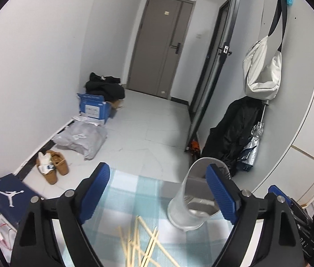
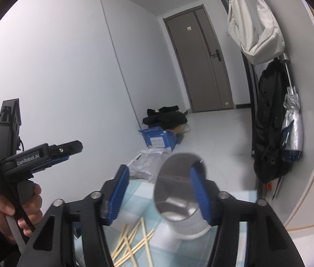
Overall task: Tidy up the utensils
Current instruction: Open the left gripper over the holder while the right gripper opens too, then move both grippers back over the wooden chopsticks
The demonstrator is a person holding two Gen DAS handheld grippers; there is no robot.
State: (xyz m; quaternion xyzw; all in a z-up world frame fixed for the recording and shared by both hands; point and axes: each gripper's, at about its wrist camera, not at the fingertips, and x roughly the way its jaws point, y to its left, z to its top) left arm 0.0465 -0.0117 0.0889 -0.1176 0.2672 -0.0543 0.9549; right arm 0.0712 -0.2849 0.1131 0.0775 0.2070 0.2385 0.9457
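Left wrist view: I see my left gripper point(image 1: 157, 198) spread wide with nothing between its blue pads point(image 1: 94, 191), above a scatter of wooden chopsticks point(image 1: 139, 242) on the checked cloth point(image 1: 130, 191). A clear plastic cup point(image 1: 192, 198) stands just right of them.

Right wrist view: my right gripper point(image 2: 160, 194) is parted too, empty, framing the cup point(image 2: 177, 198); the chopsticks point(image 2: 132, 244) lie below-left. A hand point(image 2: 12, 209) holds the left gripper's handle at the left edge.
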